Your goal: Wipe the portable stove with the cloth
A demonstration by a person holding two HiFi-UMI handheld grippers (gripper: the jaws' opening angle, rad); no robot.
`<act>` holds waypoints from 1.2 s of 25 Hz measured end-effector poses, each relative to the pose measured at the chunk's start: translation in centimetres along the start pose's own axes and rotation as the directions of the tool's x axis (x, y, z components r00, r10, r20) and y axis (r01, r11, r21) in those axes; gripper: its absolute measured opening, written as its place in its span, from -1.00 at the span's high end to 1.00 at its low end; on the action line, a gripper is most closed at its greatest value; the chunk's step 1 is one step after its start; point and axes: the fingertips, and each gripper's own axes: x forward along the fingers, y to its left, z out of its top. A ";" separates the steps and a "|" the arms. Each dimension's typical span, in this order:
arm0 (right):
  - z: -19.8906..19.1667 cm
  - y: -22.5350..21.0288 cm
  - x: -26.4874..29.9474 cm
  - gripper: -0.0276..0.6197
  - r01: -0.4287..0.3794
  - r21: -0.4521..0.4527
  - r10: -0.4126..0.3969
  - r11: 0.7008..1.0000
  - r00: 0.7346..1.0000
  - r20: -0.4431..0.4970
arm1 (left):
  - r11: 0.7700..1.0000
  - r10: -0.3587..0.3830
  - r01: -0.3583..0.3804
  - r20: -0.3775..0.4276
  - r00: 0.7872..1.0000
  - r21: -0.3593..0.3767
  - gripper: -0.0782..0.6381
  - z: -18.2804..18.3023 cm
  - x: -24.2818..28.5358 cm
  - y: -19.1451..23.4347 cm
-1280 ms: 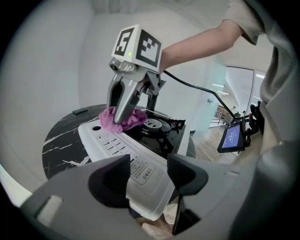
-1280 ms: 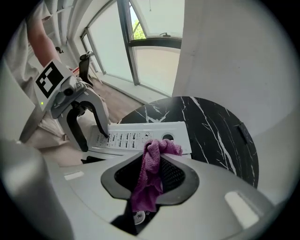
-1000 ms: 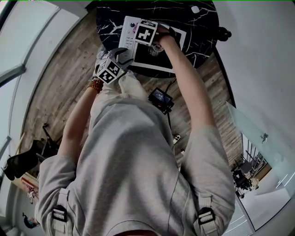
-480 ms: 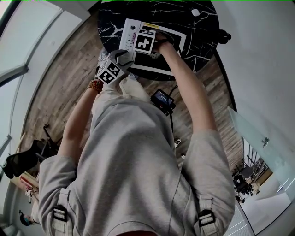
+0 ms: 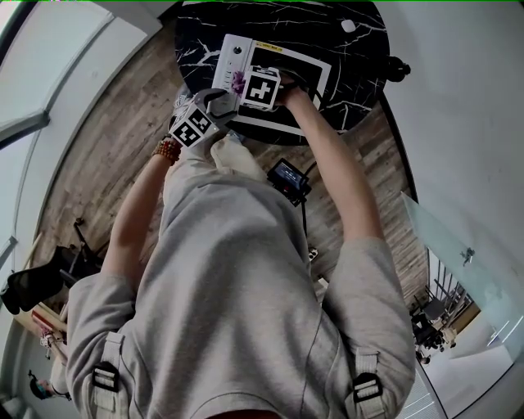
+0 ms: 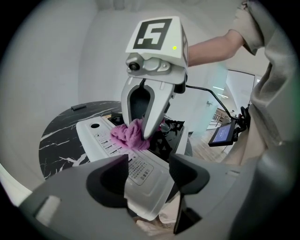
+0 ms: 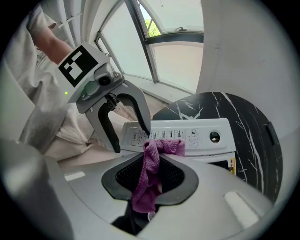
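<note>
The white portable stove (image 5: 231, 51) lies on a round black marble table (image 5: 360, 49). My right gripper (image 5: 246, 82) points steeply down, shut on the purple cloth (image 5: 238, 80), which rests bunched on the stove's control panel (image 7: 206, 133). In the right gripper view the cloth (image 7: 151, 183) hangs between the jaws of the right gripper (image 7: 151, 168). My left gripper (image 6: 147, 178) straddles the stove's near corner (image 6: 145, 183). Its jaws are opening with that corner between them. The left gripper view shows the right gripper (image 6: 140, 133) on the cloth (image 6: 127, 137) beside the black burner grate (image 6: 171, 136).
A small screen device (image 5: 286, 176) with a cable sits on the wooden floor below the table edge. A small white object (image 5: 347, 16) lies at the table's far side, and a flat dark item (image 6: 78, 108) lies on the marble.
My right gripper has slid the cloth along the stove toward its near edge, closer to the left gripper. The left gripper has stayed at the stove's corner.
</note>
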 end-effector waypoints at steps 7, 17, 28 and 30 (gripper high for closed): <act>0.0 1.9 0.4 0.62 -0.041 -0.010 0.041 0.999 0.999 0.015 | 1.000 -0.021 0.021 -0.003 1.000 0.001 0.04 0.2 -0.2 -0.2; 0.1 3.7 0.8 0.62 -0.111 -0.051 0.112 0.993 0.994 0.017 | 0.998 -0.053 0.054 -0.032 0.998 0.013 0.03 0.3 -0.3 -0.5; -1.7 0.3 -6.6 0.58 -0.142 0.198 0.047 0.970 0.906 0.420 | 0.994 -0.079 0.080 -0.020 0.997 0.068 0.00 1.4 -1.1 -0.2; -3.3 -2.0 -9.2 0.58 -0.131 0.323 -0.053 0.937 0.862 0.504 | 0.994 -0.077 0.077 -0.005 0.997 0.076 0.00 2.0 -1.2 0.2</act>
